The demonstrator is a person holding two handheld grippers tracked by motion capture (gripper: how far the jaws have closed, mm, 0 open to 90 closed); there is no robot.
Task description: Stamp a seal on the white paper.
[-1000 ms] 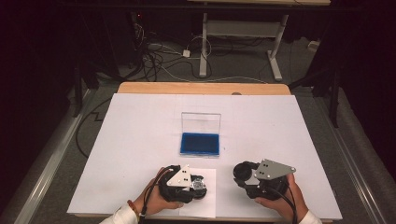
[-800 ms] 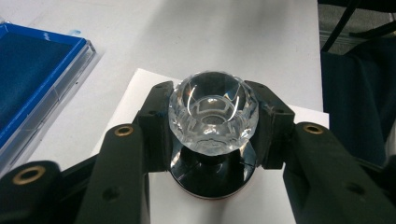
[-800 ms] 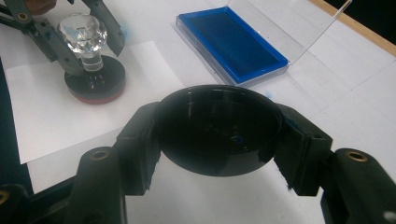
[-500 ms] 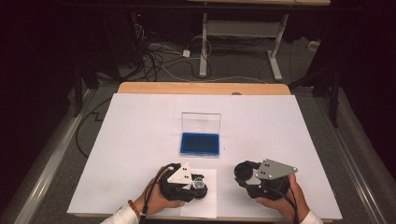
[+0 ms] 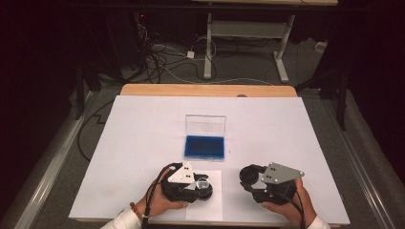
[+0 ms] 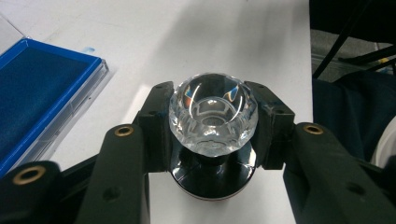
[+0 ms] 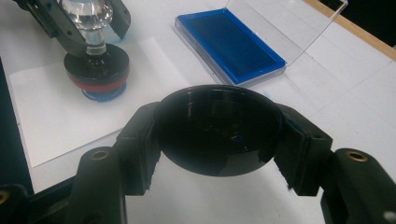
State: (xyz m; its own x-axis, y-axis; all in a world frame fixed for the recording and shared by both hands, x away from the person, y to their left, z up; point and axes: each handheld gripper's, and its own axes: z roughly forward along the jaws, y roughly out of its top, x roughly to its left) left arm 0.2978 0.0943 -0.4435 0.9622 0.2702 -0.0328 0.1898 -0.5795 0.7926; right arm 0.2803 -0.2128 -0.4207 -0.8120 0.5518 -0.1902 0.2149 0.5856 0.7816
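1. My left gripper [image 6: 212, 126] is clamped on the clear faceted glass knob [image 6: 213, 114] of a round stamp, one jaw on each side. In the right gripper view the stamp's black disc base with a red band [image 7: 97, 67] sits on the white paper sheet [image 7: 56, 116], near the table's front edge.
2. My right gripper [image 7: 218, 135] is closed around a shallow round black cap [image 7: 218, 128], held just above the white table [image 5: 143, 143] with its hollow side facing the camera.
3. The open blue ink pad in its clear hinged case [image 5: 205, 146] lies beyond both grippers, apart from them, lid standing up at the back.
4. Risk, as I judge it: the glass knob is smooth and faceted, so a tilted lift could let it twist or slip between the jaws and smear ink on the paper.
5. The cap is gripped by its curved wall; a loosened squeeze could drop it.
6. Hard to make out: the stamp's underside, whether any print is on the paper beneath it, and the cap's interior, which is dark with reflections. The high view cuts both forearms off at the bottom.
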